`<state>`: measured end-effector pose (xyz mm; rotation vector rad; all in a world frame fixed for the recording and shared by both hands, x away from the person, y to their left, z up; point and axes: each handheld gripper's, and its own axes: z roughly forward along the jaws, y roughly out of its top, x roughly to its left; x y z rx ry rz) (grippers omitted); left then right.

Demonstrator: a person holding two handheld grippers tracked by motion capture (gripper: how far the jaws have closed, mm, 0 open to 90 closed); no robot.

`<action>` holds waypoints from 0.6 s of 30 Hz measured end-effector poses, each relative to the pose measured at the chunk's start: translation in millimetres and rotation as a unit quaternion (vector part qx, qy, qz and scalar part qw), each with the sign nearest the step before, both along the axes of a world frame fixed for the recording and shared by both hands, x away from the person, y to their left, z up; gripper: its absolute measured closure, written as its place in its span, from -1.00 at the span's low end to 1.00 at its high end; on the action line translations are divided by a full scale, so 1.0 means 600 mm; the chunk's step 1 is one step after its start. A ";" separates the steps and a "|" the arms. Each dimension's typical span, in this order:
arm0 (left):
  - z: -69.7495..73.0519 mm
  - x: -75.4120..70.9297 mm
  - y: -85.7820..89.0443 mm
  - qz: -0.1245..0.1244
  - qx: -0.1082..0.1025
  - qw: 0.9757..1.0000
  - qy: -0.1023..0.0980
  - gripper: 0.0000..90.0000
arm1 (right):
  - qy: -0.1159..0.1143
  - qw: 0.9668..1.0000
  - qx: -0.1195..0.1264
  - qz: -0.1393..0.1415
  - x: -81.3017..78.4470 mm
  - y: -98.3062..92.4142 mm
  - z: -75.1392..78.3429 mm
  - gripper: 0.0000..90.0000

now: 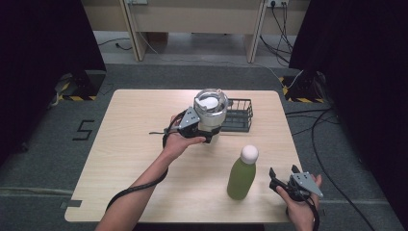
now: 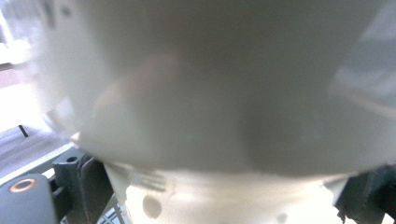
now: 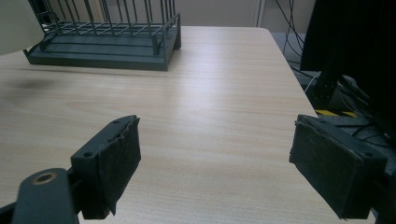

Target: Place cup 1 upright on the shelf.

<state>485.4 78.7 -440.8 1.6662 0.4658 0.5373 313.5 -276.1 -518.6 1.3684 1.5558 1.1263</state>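
Grey floor marked "5" (image 1: 82,130), wooden table (image 1: 139,159), unlabelled green bottle (image 1: 242,174)

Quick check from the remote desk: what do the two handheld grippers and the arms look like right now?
Both grippers, left gripper and right gripper, are black, each topped by a grey three-cornered plate. A black cable trails from each. The right gripper's pads are flat, black and frayed at the edges. The forearms are bare, with no sleeves.

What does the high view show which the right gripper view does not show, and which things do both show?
High view alone: the left gripper clamped on a white cup held above the table, and an upright green bottle. Right gripper view alone: the inner faces of the right gripper, with nothing between its open jaws. Both: the black wire rack and the wooden table.
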 end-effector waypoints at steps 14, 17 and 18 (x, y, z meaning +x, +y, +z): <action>0.030 0.012 -0.008 0.000 -0.006 1.000 -0.006 -0.80 | 0.002 1.000 0.001 0.000 0.001 0.002 -0.001 -0.65; 0.034 0.015 -0.009 0.001 -0.006 1.000 -0.007 -0.80 | 0.002 1.000 0.001 -0.001 0.001 0.002 -0.001 -0.65; 0.035 0.016 -0.010 0.002 -0.007 1.000 -0.007 -0.80 | 0.002 1.000 0.000 -0.001 0.001 0.001 -0.001 -0.65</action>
